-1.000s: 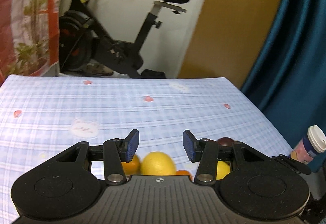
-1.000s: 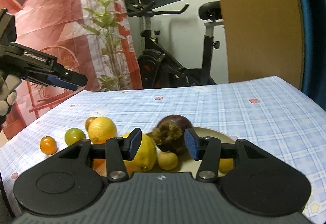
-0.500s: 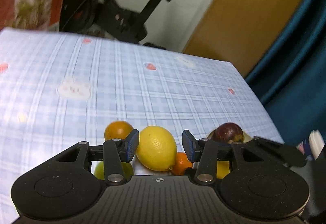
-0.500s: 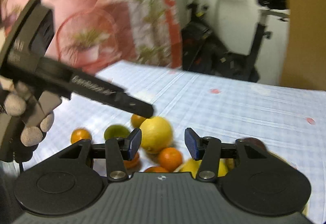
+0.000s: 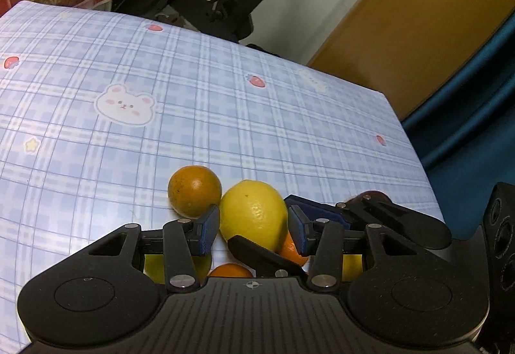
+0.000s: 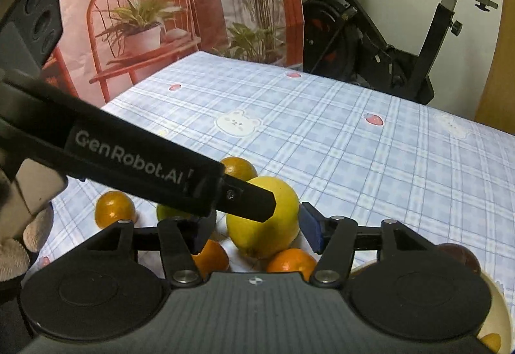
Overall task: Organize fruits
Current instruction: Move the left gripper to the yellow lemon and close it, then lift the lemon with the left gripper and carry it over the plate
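Nearest the right camera, a pale round bowl [image 6: 497, 315] holds a dark purple round fruit [image 6: 458, 254] and a little yellow fruit, while the small oranges [image 6: 291, 259], a green citrus and the large yellow lemon [image 6: 267, 218] sit loose on the blue checked tablecloth [image 6: 354, 135], so most sorting looks undone. Both tools frame that lemon: the right gripper [image 6: 254, 230] is spreading its jaws around it without pressing. The left gripper [image 5: 254, 228] stands partly apart beside it, empty.
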Motion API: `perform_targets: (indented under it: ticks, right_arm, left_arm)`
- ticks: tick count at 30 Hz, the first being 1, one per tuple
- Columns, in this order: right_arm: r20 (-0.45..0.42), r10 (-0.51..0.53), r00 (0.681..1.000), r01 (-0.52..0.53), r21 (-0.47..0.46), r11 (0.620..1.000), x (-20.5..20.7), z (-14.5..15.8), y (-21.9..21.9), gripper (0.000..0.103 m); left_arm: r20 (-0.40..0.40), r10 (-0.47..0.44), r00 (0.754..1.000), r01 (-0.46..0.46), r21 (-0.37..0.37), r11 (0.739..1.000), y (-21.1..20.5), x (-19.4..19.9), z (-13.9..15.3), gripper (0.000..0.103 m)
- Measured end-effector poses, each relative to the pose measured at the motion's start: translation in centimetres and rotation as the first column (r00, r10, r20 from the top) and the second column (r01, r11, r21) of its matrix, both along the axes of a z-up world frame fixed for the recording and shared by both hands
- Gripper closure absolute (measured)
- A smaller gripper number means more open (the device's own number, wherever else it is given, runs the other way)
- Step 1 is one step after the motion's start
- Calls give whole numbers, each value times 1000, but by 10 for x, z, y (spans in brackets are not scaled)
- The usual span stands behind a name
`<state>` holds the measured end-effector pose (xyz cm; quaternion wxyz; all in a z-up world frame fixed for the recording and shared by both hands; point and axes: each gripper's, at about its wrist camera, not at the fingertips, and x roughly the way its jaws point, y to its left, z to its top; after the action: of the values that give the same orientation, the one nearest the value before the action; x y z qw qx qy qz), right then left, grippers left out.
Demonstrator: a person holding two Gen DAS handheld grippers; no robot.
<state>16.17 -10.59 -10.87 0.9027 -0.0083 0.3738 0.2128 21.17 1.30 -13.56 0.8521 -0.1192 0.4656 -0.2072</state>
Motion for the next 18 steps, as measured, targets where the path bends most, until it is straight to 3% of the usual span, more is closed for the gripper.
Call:
perform_targets:
  ticks: [10,18]
  right_arm:
    - [-66,-9,998,6,-41,999,19,-6,8,44]
    - [-66,-19,998,17,-44,999,17,-8,8,45]
  left_arm:
    - [12,-5,1000,4,36,999,-8,7,-9,51]
    - [21,-14,1000,13,61,998,-12,8,-13,46]
